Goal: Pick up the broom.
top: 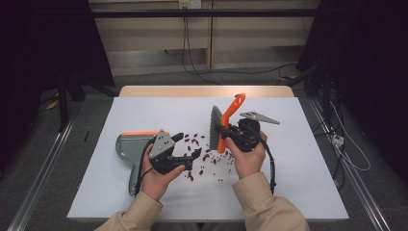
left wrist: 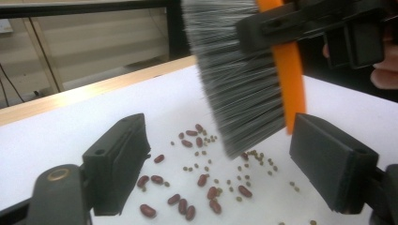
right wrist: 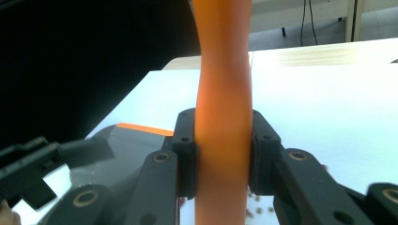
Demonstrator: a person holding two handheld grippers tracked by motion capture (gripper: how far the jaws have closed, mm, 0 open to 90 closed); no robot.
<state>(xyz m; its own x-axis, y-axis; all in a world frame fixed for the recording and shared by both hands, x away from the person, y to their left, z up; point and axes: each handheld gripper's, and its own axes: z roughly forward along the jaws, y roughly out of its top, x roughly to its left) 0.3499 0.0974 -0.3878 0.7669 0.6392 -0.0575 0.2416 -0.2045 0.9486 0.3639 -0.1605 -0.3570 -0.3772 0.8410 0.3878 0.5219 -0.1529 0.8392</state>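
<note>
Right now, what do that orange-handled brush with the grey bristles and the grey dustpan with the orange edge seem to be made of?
The orange-handled brush looks like moulded plastic: its handle is smooth, evenly coloured and faintly glossy. Its grey bristles look like fine synthetic fibres, pale at the tips. The grey dustpan looks like matt plastic, perhaps with a rubbery orange lip; that part is hard to tell.

Plastic, bristle and matt sheet

The brush (top: 224, 124) has a smooth, slightly glossy orange plastic handle and stiff grey bristles with pale tips; the dustpan (top: 129, 144) looks like dull grey plastic with an orange edge; the beans (left wrist: 182, 205) are glossy dark red; the table (top: 298, 159) cover is matt white, its far edge pale wood.
</note>
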